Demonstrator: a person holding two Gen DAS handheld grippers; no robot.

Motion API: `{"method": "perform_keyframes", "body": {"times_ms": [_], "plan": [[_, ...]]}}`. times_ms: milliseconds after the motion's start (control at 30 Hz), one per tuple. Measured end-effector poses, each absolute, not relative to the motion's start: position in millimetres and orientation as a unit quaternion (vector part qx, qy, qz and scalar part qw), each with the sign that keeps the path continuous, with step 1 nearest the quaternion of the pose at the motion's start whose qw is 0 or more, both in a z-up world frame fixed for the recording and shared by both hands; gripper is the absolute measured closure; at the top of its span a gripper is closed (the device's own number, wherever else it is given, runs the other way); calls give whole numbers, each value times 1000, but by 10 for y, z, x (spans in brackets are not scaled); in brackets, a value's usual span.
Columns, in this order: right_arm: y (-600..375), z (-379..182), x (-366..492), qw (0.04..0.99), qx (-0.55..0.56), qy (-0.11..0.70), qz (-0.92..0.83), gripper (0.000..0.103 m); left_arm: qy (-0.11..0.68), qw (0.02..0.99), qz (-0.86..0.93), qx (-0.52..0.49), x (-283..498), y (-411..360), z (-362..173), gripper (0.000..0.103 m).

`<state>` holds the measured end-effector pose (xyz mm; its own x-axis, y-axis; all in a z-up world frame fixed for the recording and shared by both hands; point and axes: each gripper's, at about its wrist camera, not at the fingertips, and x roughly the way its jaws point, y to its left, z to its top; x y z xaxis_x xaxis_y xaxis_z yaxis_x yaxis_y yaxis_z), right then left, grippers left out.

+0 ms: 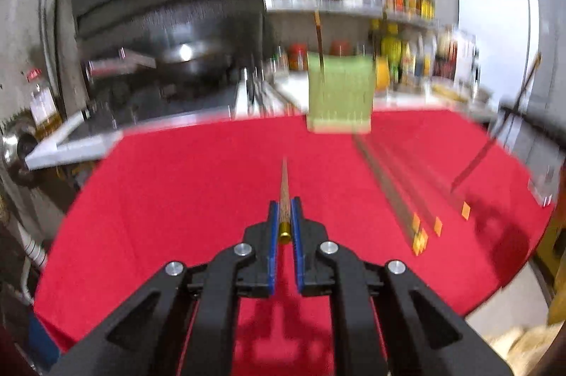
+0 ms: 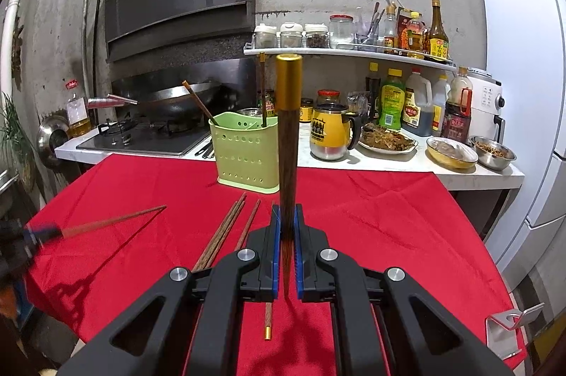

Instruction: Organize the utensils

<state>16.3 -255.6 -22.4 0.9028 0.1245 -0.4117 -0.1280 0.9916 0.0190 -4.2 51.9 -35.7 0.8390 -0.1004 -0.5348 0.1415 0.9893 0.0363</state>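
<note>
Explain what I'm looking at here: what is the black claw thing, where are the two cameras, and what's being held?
No robot arm here: a person carries a handheld two-finger gripper in each hand, and each has a fisheye camera looking forward along its fingers.

The left wrist view is blurred. Its black left gripper with blue pads is shut on a brown wooden chopstick with a gold cap, tip pointing ahead. That gripper also shows, blurred, at the left edge of the right wrist view.

In the right wrist view, the right gripper is shut on a second gold-capped wooden chopstick, cap end away from the camera.

Below is a table under a red cloth. On it lie a few more loose chopsticks and a pale green perforated plastic utensil holder with two chopsticks already standing in it. Behind is a kitchen counter.
</note>
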Motion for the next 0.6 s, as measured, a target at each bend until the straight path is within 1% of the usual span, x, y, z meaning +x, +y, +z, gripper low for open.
{"method": "perform_keyframes", "body": {"times_ms": [133,200,433,600], "plan": [[-2570,-198,215,975,-2,212,63,96,207,976,-68,28,16,524,90,96],[-2582,-193,244,975,-1,212,62,96,185,980,-70,31,51,492,240,96],[-2614,-207,358,974,4,220,58,96,182,979,-86,37,285,359,320,96],[-2670,-195,446,973,9,223,54,96,180,977,-102,41,413,325,475,96]]}}
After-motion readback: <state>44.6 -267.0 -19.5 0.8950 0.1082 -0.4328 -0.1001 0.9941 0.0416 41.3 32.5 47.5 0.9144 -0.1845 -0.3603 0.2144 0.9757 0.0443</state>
